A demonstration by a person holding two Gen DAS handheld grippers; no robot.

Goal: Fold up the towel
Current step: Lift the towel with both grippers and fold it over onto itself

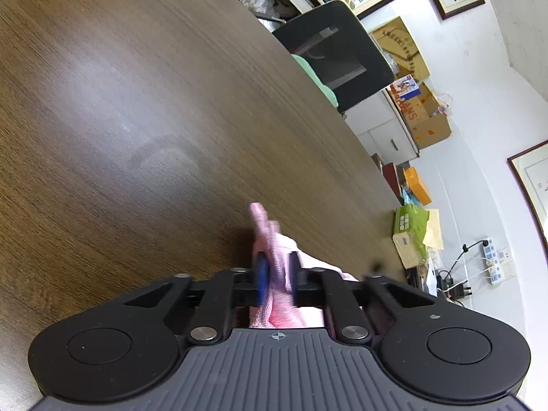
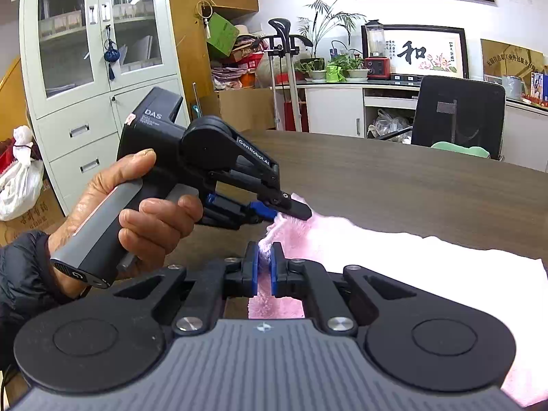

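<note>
A pink towel (image 2: pixel 394 257) lies spread on the dark wooden table (image 2: pixel 394 178), stretching to the right in the right wrist view. My right gripper (image 2: pixel 264 257) is shut on a bunched corner of the towel at its left end. My left gripper (image 2: pixel 291 210), held by a hand, is shut on the towel's edge just beyond that corner. In the left wrist view my left gripper (image 1: pixel 276 270) pinches a fold of the pink towel (image 1: pixel 270 236), which sticks up between the pads above the table (image 1: pixel 137 102).
A black office chair (image 2: pixel 457 116) with a green cushion stands at the table's far edge; it also shows in the left wrist view (image 1: pixel 335 51). White cabinets (image 2: pixel 89 68), cardboard boxes (image 1: pixel 424 116) and plants (image 2: pixel 328 61) line the walls beyond the table.
</note>
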